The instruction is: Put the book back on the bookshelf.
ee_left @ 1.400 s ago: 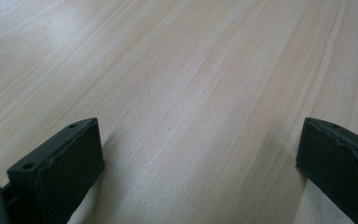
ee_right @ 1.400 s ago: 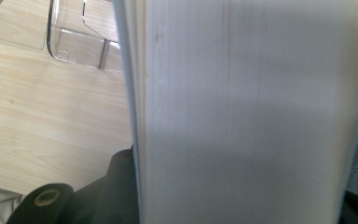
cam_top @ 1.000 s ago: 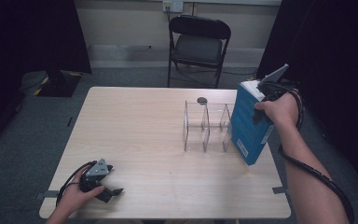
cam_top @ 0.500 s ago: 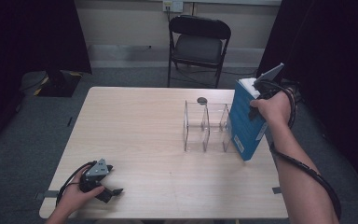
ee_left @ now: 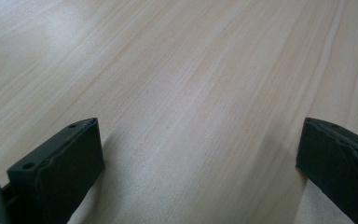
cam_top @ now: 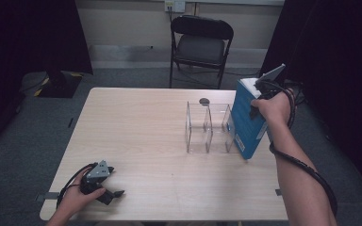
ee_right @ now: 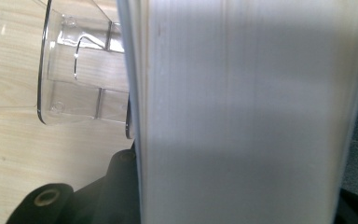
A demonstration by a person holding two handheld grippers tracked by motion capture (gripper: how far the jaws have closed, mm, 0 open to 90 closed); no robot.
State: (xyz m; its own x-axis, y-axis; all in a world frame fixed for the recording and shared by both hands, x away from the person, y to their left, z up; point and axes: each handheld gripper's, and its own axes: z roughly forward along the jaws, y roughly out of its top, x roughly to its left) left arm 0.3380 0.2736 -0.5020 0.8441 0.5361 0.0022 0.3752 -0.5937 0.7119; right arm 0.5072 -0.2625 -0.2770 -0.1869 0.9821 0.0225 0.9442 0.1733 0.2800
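My right gripper [cam_top: 263, 94] is clamped across the thick blue-covered book [cam_top: 246, 120], jaws pressing the covers from either side near its top edge; in the right gripper view the white page block [ee_right: 242, 112] stands right in front of the camera, with one black jaw just visible at its lower left. The book is upright and slightly tilted, its lower corner at or just above the tabletop [cam_top: 141, 136] at the right end of the clear acrylic divider rack [cam_top: 209, 127], just beside the outermost panel.

Against the picture a second ago, the book has come in a little toward the rack and looks a touch more upright; the shift is small, and my grip width looks unchanged. I read that as lining the book up for the rack's rightmost slot, not yet entered: the book is still outside the last panel, so it needs lifting over and lowering between the dividers.

My left gripper [cam_top: 111, 194] rests on the tabletop at the near left corner, jaws wide apart with nothing but bare wood between them, just as in the earlier frames. The black folding chair [cam_top: 201, 44] stands beyond the far edge.
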